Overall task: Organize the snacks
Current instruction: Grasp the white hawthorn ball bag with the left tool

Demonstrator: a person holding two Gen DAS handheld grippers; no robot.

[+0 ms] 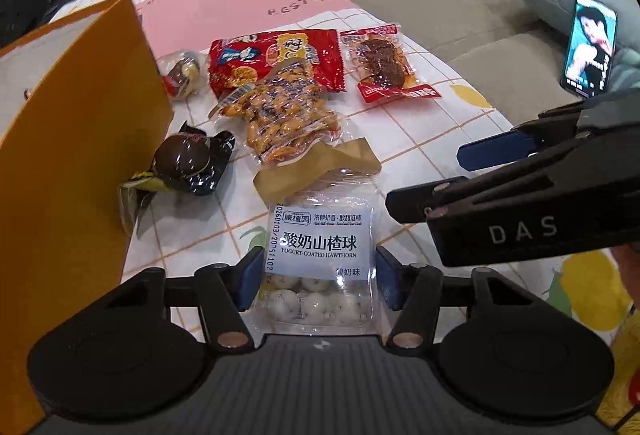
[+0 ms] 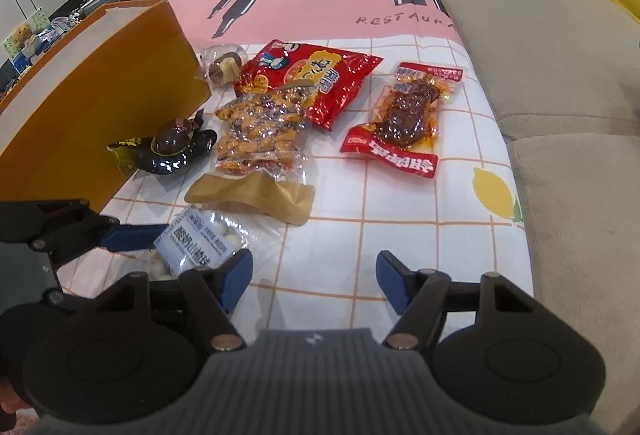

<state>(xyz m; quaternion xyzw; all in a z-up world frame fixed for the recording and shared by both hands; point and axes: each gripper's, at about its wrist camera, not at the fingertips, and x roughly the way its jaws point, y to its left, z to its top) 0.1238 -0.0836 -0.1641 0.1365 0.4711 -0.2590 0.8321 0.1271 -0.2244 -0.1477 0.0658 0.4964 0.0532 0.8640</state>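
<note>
My left gripper (image 1: 316, 281) is shut on a clear packet of yogurt-coated hawthorn balls (image 1: 318, 259), its blue pads against both sides; the packet also shows in the right wrist view (image 2: 200, 241). My right gripper (image 2: 314, 277) is open and empty above the tablecloth, to the right of the packet. Beyond lie a packet of orange twists with a tan flap (image 1: 288, 119), a red snack bag (image 1: 276, 57), a red packet of dark meat (image 1: 382, 65), a dark wrapped round sweet (image 1: 186, 161) and a clear wrapped sweet (image 1: 184, 71).
An orange box (image 1: 76, 139) stands open at the left, against the snacks. The table has a checked cloth with lemons and a pink band (image 2: 320, 1). A beige sofa (image 2: 560, 75) runs along the right edge, with a phone (image 1: 590, 45) propped on it.
</note>
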